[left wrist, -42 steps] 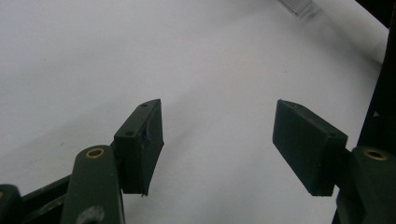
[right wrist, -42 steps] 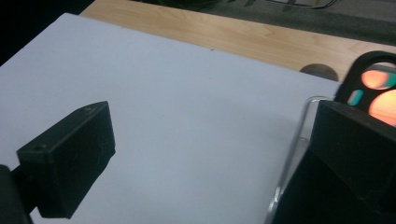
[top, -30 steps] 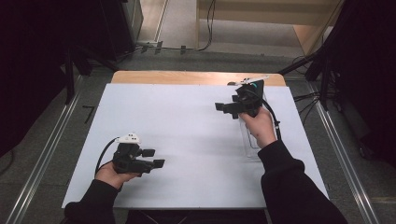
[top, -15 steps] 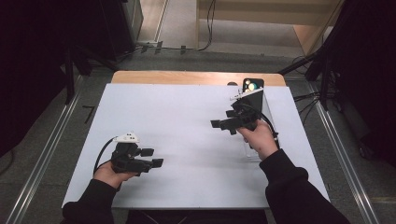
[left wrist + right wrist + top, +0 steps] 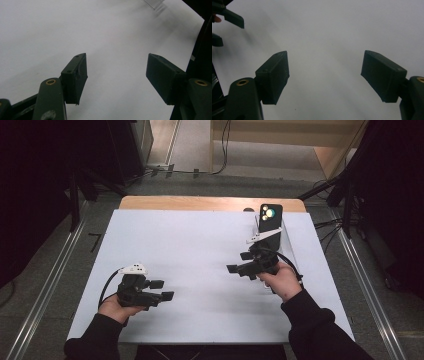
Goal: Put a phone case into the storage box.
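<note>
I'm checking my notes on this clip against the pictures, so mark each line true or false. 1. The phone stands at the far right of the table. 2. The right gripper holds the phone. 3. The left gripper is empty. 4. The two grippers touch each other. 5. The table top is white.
1. True: the phone stands on its clear stand at the far right of the table.
2. False: the right gripper has been closing its jaws, yet nothing is between them, and the phone stands beyond it.
3. True: the left gripper is open over bare table.
4. False: they are well apart.
5. True.
</note>
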Tool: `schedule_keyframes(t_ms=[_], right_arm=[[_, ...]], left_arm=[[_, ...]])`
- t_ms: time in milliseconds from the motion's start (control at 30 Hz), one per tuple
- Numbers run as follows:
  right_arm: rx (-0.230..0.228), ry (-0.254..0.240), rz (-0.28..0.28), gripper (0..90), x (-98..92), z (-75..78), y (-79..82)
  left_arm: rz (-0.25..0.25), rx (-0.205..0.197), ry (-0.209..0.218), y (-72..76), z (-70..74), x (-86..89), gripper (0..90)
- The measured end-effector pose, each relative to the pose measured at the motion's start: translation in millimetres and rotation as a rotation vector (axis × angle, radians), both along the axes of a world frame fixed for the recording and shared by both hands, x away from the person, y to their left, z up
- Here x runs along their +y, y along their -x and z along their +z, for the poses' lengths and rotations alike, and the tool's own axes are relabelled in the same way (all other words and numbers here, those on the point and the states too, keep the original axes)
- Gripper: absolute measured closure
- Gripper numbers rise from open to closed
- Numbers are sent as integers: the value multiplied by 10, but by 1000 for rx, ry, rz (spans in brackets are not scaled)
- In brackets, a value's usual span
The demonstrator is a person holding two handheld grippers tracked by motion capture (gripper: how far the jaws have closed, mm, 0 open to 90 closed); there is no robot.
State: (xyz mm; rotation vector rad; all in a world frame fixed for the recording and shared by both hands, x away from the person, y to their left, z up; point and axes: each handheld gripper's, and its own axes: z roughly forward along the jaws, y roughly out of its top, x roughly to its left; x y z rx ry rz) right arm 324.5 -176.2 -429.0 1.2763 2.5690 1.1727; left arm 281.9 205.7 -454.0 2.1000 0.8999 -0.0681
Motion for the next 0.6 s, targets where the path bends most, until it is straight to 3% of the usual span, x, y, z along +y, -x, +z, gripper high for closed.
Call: schedule_keyframes(t_ms=[133, 600], right_arm=[[-11, 18, 20, 207, -19, -22, 104], [-8, 4, 87, 206, -138, -158, 394]], left_arm=[[-8, 2, 2, 20, 8, -9, 335], [-34, -5, 7, 87, 5, -26, 335]])
